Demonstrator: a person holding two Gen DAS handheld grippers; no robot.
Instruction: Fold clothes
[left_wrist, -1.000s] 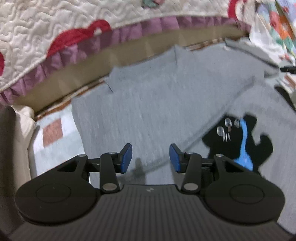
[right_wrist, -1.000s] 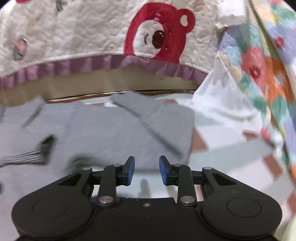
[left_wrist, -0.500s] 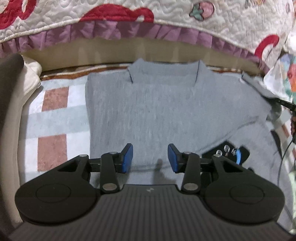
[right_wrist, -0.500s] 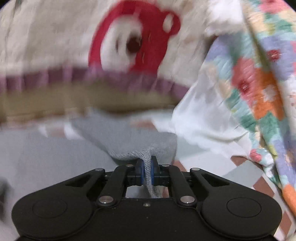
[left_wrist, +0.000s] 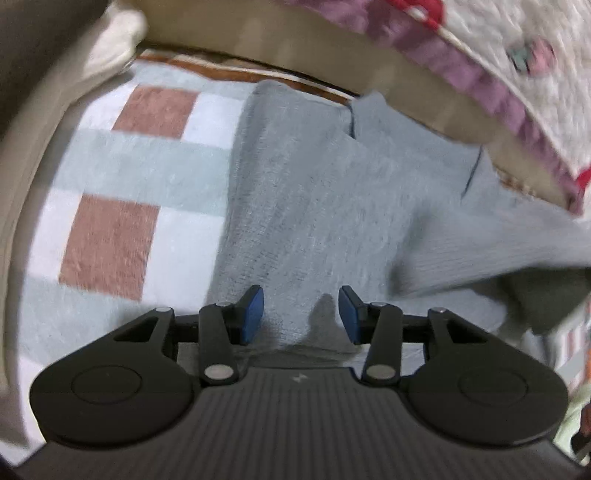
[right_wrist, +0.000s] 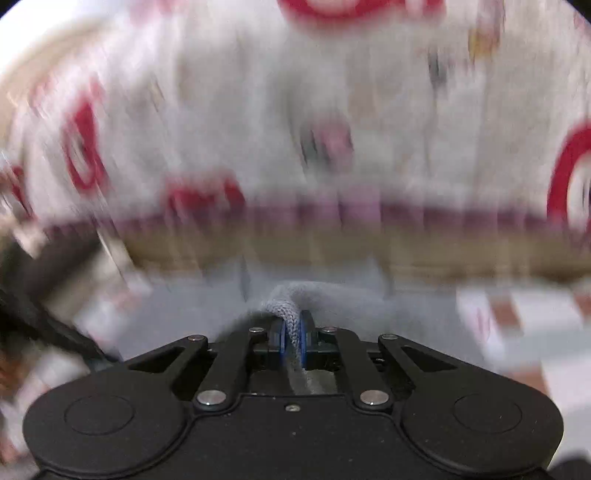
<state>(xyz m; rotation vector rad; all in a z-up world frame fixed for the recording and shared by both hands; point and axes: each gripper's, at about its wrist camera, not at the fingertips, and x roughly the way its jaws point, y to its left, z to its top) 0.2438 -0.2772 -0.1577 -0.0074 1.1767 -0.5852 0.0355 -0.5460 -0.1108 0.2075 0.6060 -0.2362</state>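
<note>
Checked blanket (left_wrist: 122, 177) under grey sweater (left_wrist: 325, 206); sleeve (right_wrist: 293, 317) in right claw (right_wrist: 293, 334).

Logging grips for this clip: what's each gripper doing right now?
Left gripper: open, holding nothing, above the grey sweater.
Right gripper: pinching a fold of the sweater, jaws easing open slightly.

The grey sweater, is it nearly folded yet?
Not yet. Done: the grey sweater lies spread on the checked blanket. In hand: the right gripper pinches a bunch of its knit, though its jaws are easing open. The left gripper hangs open above it, holding nothing. Every fold looks left.
</note>
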